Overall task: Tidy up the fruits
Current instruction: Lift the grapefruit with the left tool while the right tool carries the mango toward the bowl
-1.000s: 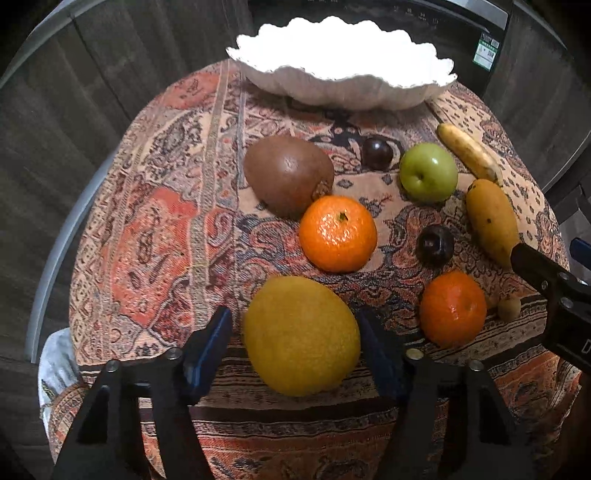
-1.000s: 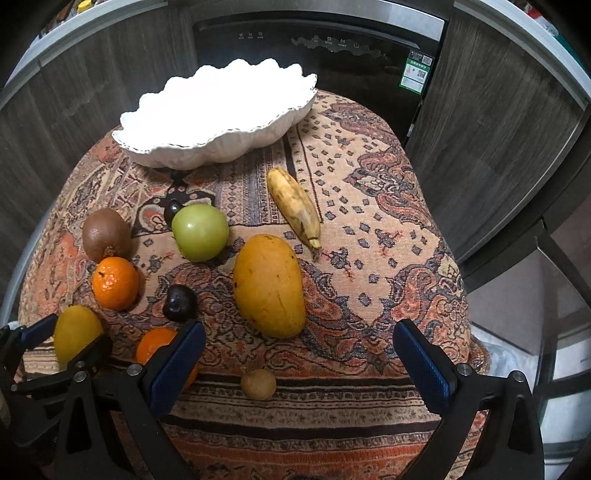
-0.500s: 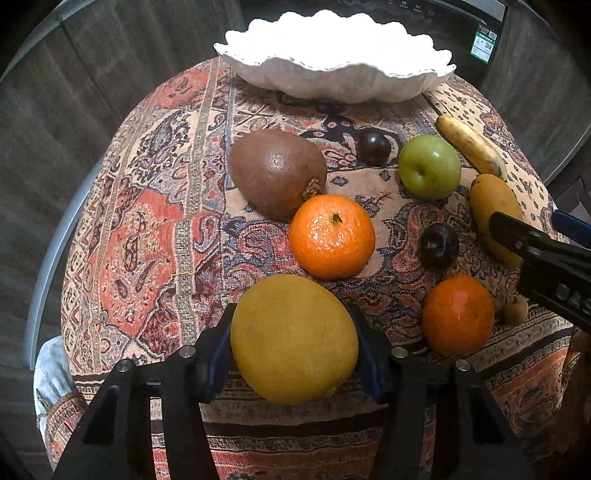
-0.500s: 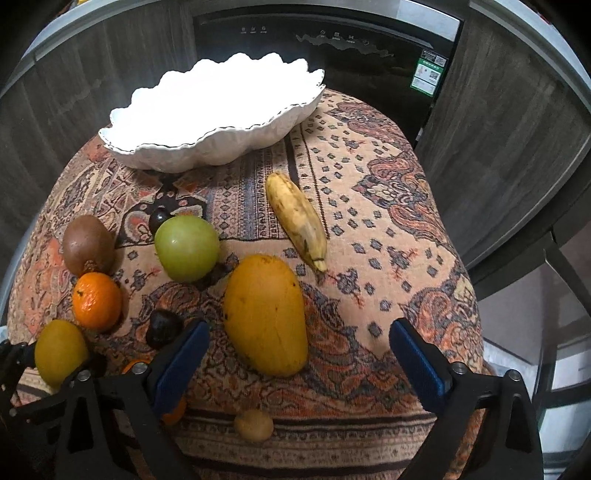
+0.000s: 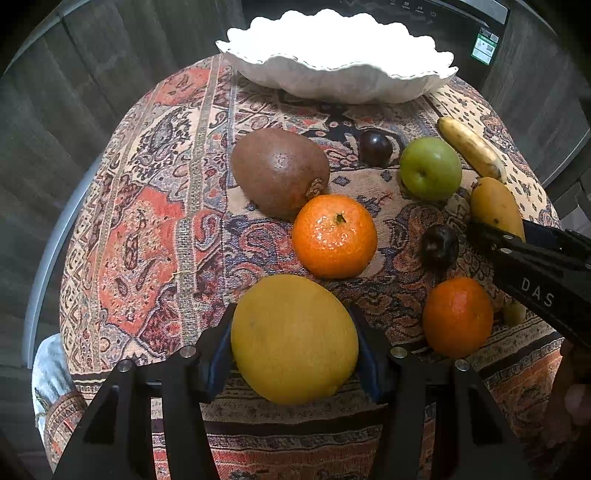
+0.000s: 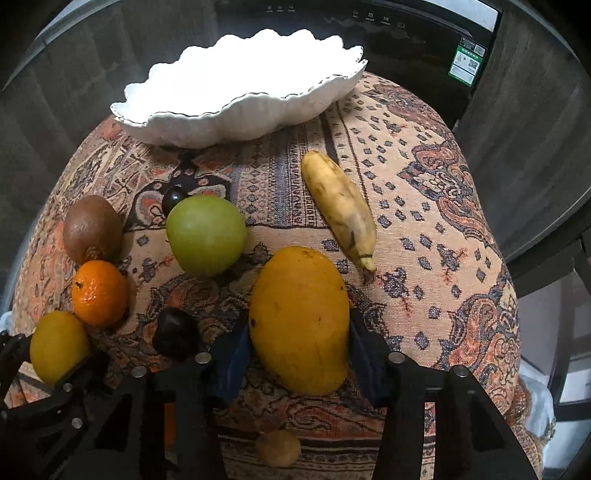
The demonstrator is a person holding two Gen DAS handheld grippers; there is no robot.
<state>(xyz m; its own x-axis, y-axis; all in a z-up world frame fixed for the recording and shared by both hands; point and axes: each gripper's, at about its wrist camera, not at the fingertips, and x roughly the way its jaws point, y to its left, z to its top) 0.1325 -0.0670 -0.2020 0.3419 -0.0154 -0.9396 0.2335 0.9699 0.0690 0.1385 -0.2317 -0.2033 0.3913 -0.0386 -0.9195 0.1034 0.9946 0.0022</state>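
My left gripper (image 5: 293,349) is shut on a large yellow lemon (image 5: 294,338) at the near edge of the table. My right gripper (image 6: 297,349) is shut on a yellow mango (image 6: 300,317), its blue pads against both sides. The empty white scalloped bowl (image 5: 338,83) stands at the far side; it also shows in the right wrist view (image 6: 236,118). Loose on the cloth lie a brown kiwi (image 5: 279,171), two tangerines (image 5: 334,236) (image 5: 457,317), a green apple (image 6: 205,234), a banana (image 6: 341,208) and two dark plums (image 5: 375,147) (image 6: 175,330).
A patterned cloth (image 5: 147,229) covers the round table. A small tan fruit (image 6: 277,446) lies near the front edge under the right gripper. Dark cabinet fronts and an appliance (image 6: 388,22) stand behind the bowl.
Both grippers moved forward and closed: the left jaws shut on the lemon, the right jaws came around the mango and shut on it.
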